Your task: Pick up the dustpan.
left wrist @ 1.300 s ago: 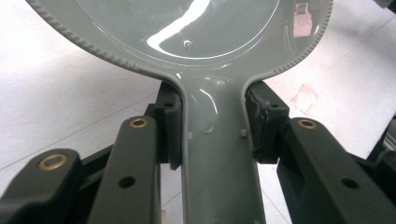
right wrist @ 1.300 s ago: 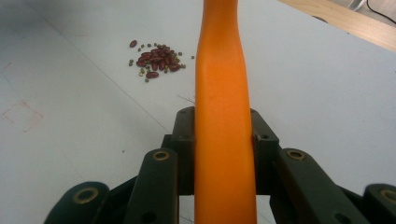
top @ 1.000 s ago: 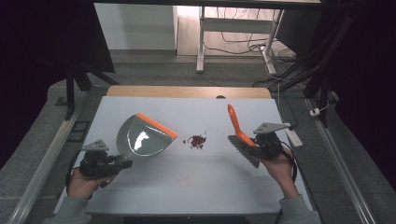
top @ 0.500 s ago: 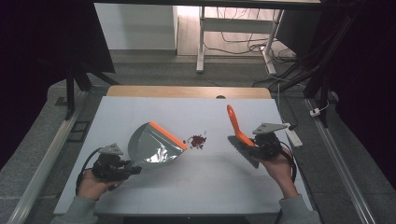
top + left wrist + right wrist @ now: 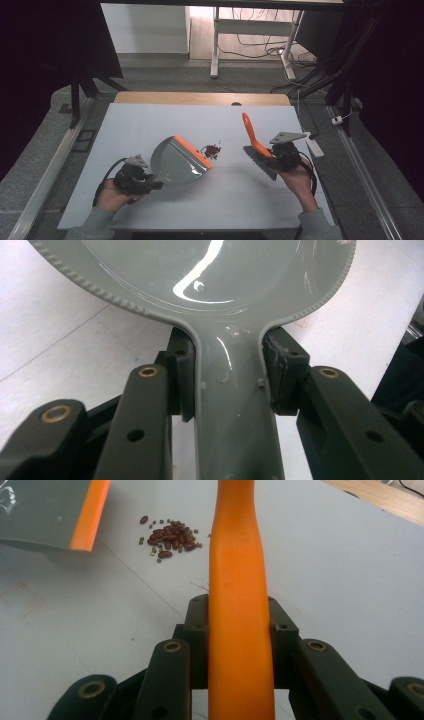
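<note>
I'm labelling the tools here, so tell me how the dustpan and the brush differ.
The dustpan is grey with an orange lip; the brush has an all-orange handle and a dark head. The dustpan is broad and lies low by the beans; the brush is slim, handle tilted up. The left tongs hold the dustpan, the right tongs the brush. Both are clamped by the handle.

no readable text, no labels, no brand marks, no numbers or signs on anything in view
</note>
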`<state>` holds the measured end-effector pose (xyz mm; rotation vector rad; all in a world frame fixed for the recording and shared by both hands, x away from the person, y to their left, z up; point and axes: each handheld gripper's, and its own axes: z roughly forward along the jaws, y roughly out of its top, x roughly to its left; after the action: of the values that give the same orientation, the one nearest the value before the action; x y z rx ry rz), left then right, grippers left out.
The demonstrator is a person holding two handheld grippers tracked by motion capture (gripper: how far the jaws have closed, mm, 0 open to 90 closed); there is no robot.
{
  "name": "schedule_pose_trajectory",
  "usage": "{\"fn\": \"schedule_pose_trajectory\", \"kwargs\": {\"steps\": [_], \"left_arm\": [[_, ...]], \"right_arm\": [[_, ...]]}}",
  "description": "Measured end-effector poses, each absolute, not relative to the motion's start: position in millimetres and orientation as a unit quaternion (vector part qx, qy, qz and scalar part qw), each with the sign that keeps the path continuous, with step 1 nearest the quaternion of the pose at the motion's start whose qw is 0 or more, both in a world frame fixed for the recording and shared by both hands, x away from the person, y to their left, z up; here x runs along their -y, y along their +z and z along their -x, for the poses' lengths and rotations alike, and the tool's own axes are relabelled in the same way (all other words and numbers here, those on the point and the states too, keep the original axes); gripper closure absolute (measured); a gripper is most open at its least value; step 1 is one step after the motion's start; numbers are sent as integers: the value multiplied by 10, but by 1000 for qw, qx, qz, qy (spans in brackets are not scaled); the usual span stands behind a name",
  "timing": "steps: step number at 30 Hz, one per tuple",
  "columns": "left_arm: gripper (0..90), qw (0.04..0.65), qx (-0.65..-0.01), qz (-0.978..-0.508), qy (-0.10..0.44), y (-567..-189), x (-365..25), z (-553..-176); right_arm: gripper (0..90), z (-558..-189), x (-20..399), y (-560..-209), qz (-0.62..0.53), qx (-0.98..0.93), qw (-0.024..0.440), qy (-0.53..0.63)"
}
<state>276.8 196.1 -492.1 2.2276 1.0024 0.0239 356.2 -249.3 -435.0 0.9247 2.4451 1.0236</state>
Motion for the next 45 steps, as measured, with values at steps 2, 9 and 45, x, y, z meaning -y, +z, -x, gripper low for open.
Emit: {"fn": "schedule_pose_trajectory", "kwargs": {"steps": [2, 9, 45], "left_arm": [[613, 336, -382, -861, 9, -4928, -1925, -2781], [613, 320, -382, -867, 9, -4961, -1866, -2807], [613, 291, -390, -873, -33, -5112, -1803, -2955]], "right_arm": [[703, -3563, 2490, -4351, -323, -859, 167, 360], [703, -3570, 2492, -4364, -324, -860, 164, 359], [704, -3583, 2478, -4381, -324, -861, 167, 354]]}}
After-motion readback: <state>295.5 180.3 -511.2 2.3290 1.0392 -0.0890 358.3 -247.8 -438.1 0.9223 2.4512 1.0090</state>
